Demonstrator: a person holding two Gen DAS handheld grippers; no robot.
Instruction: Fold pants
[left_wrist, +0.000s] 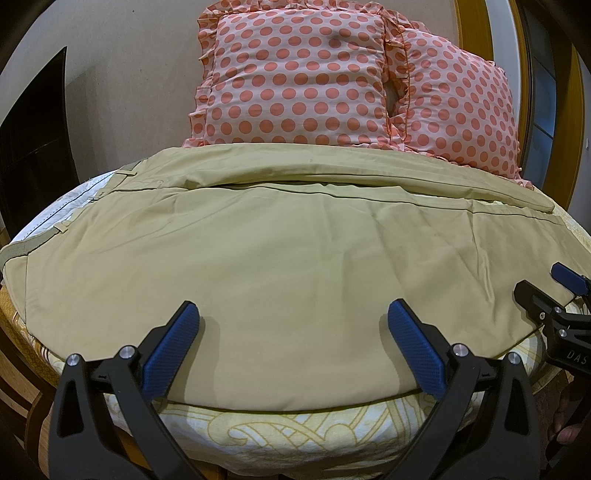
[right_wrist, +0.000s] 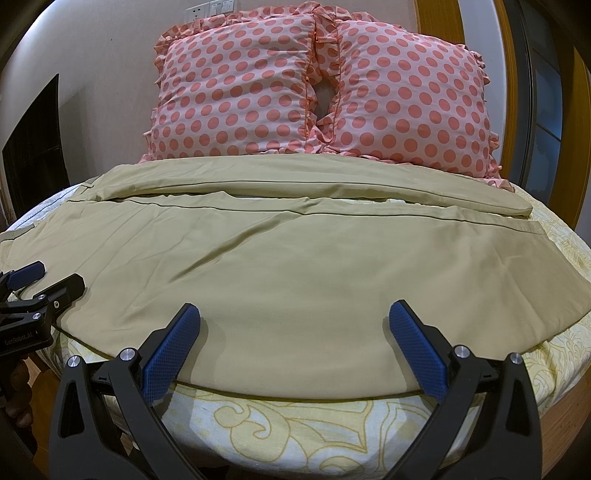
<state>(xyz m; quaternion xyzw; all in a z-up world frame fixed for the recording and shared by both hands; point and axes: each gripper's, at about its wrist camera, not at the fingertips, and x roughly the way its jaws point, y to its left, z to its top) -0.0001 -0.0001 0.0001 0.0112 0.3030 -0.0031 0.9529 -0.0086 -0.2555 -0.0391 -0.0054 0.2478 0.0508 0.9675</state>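
Observation:
Khaki pants (left_wrist: 288, 258) lie spread flat across the bed, waistband at the left, both legs running right, one leg beyond the other. They also fill the right wrist view (right_wrist: 295, 266). My left gripper (left_wrist: 293, 347) is open and empty, just above the near edge of the near leg. My right gripper (right_wrist: 293, 347) is open and empty over the same near edge, further right. The right gripper shows at the right edge of the left wrist view (left_wrist: 546, 291), the left gripper at the left edge of the right wrist view (right_wrist: 44, 284).
A yellow-patterned bedsheet (left_wrist: 295, 432) covers the bed under the pants. Two pink polka-dot pillows (left_wrist: 295, 81) (right_wrist: 410, 99) lean against the wall behind the pants. A wooden door frame (right_wrist: 439, 22) stands at the right, dark furniture (left_wrist: 33, 147) at the left.

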